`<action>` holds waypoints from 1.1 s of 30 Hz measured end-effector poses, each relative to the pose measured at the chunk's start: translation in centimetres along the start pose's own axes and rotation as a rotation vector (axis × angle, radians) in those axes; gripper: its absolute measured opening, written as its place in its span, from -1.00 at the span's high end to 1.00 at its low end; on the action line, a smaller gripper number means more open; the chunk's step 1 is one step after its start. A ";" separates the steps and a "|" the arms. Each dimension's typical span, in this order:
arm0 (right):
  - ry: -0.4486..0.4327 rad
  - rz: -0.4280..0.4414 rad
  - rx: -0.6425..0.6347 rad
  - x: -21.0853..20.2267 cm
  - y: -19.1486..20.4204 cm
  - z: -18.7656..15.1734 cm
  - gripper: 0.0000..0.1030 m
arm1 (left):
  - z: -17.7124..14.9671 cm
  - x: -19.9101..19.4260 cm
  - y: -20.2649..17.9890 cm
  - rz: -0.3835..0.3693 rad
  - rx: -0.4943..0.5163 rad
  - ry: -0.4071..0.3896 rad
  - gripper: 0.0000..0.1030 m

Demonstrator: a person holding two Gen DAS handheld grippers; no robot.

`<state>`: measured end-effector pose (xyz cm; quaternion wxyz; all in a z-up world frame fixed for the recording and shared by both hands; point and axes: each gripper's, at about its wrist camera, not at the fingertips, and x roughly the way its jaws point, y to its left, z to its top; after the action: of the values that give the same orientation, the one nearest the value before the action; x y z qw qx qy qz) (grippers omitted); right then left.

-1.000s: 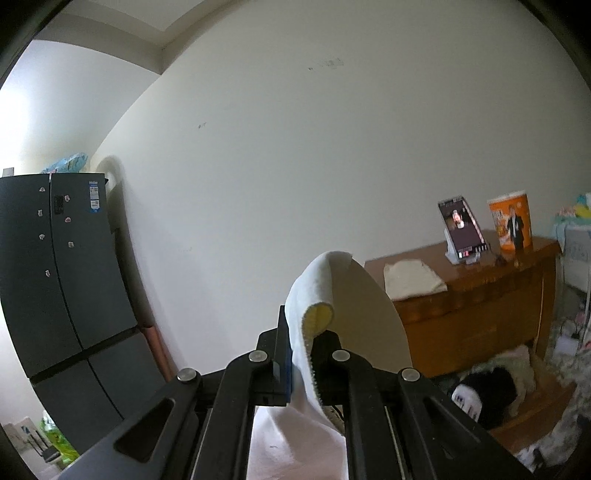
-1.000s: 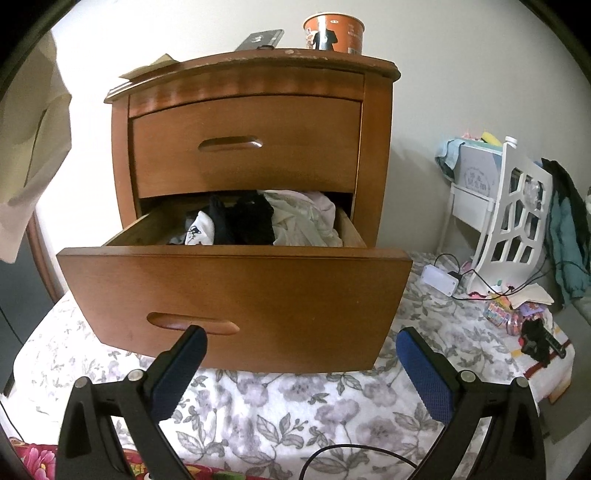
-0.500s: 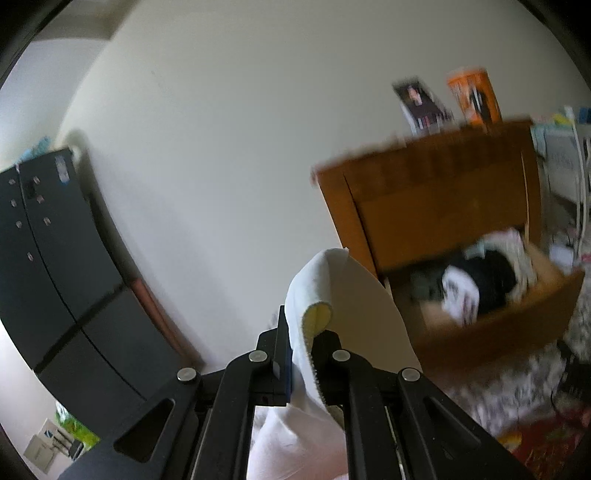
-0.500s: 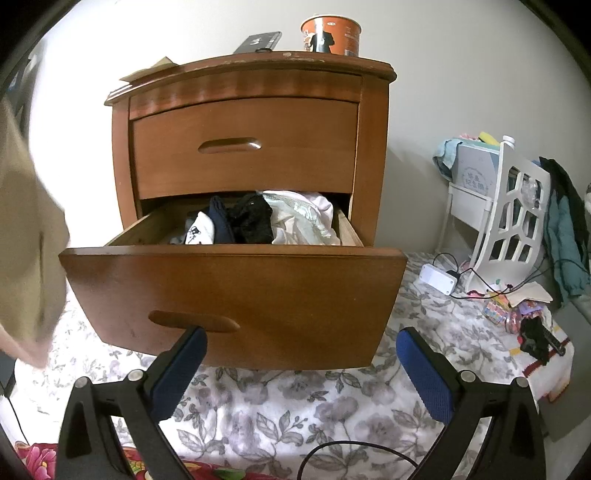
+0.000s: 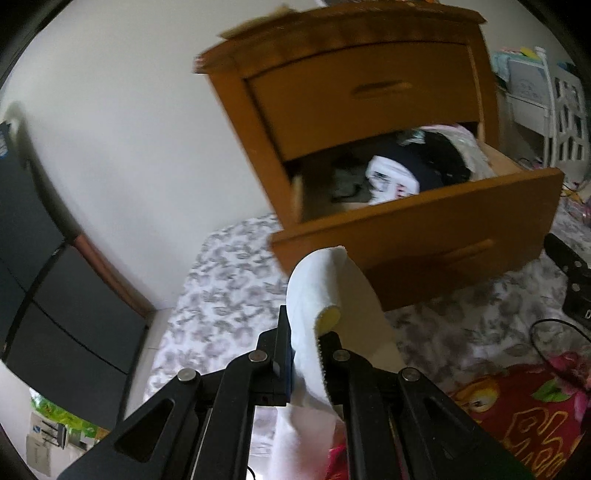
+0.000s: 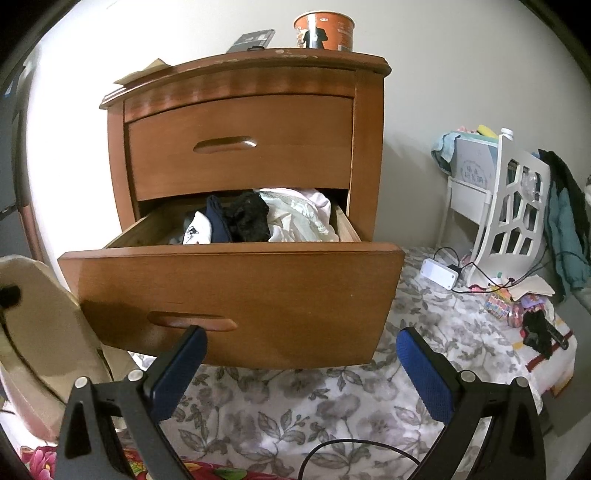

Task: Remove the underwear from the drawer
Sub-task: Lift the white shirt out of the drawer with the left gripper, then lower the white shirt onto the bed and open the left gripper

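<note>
My left gripper (image 5: 306, 350) is shut on pale cream underwear (image 5: 332, 295) that folds up over its tips and hangs below them. That garment (image 6: 44, 332) also shows at the left edge of the right wrist view, low beside the drawer front. The wooden nightstand's lower drawer (image 6: 236, 295) stands pulled out, stuffed with white, navy, black and cream clothes (image 6: 258, 221). My right gripper (image 6: 299, 365) is open, empty, in front of the drawer's face above the floral sheet.
The nightstand (image 6: 240, 122) holds an orange cup (image 6: 325, 26) and a phone (image 6: 253, 38) on top. A white rack (image 6: 509, 206), a charger and cables (image 6: 439, 273) lie right. A dark fridge (image 5: 44, 295) stands left. A floral sheet (image 6: 314, 406) covers the bed.
My left gripper has dropped and tilted downward with the cream underwear, so the garment now hangs low at the drawer's left. The right gripper has stayed where it was.
</note>
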<state>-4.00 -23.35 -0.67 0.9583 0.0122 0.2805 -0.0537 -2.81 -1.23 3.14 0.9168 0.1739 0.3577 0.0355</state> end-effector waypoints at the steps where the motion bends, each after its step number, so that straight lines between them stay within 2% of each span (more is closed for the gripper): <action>1: 0.000 0.001 0.005 0.0 -0.1 0.0 -1.00 | 0.2 0.1 -0.6 -0.014 0.010 0.002 0.88; 8: -0.004 0.001 0.025 -0.1 -0.5 0.0 -1.00 | 1.7 0.6 -4.4 -0.087 0.064 -0.002 0.87; 21: 0.002 0.006 0.056 -0.1 -1.1 -0.1 -1.00 | 3.5 1.2 -8.8 -0.179 0.102 0.018 0.86; 27: 0.002 0.005 0.054 -0.2 -1.2 -0.1 -1.00 | 1.9 4.7 -9.9 -0.207 0.087 0.134 0.85; 33: 0.002 0.004 0.047 -0.2 -1.0 -0.2 -1.00 | -0.8 8.4 -10.0 -0.178 0.084 0.249 0.82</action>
<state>-4.35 -24.36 -0.72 0.9575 0.0356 0.2803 -0.0582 2.31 -8.75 -6.20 0.8569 0.1739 0.4836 -0.0398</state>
